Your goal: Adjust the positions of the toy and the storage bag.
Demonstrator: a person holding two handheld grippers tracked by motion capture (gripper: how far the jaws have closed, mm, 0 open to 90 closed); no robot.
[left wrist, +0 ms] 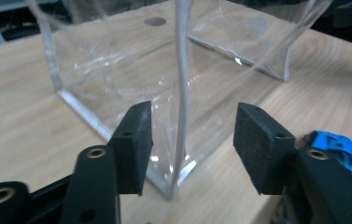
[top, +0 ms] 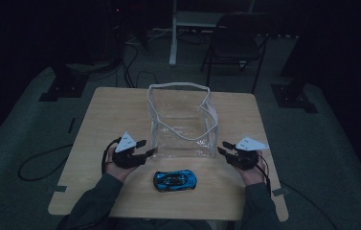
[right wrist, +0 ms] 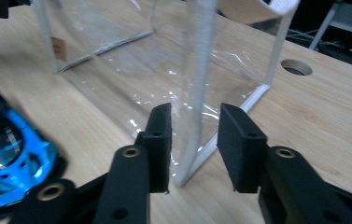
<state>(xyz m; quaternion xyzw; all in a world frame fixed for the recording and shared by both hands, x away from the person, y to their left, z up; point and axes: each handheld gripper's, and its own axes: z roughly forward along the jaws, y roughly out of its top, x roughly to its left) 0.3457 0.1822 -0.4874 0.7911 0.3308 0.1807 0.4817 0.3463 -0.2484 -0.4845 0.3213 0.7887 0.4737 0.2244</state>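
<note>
A clear plastic bag (top: 180, 120) with white edging stands open-topped on the wooden table (top: 111, 110). In front of it lies a blue toy car (top: 174, 180). My left gripper (top: 148, 147) is at the bag's near left corner. In the left gripper view its jaws (left wrist: 192, 144) stand open either side of the bag's white corner seam (left wrist: 181, 93), with gaps on both sides. My right gripper (top: 222, 147) is at the near right corner, also open, and that corner's seam (right wrist: 200, 70) runs between its jaws (right wrist: 197, 149) untouched. The car (right wrist: 5, 144) lies to the left in the right gripper view.
The room is dim. A folding chair (top: 235, 38) and a white table leg (top: 173, 33) stand beyond the table on the floor, with cables (top: 39, 165) trailing at the left. A round hole (right wrist: 296, 67) is cut in the tabletop near the bag.
</note>
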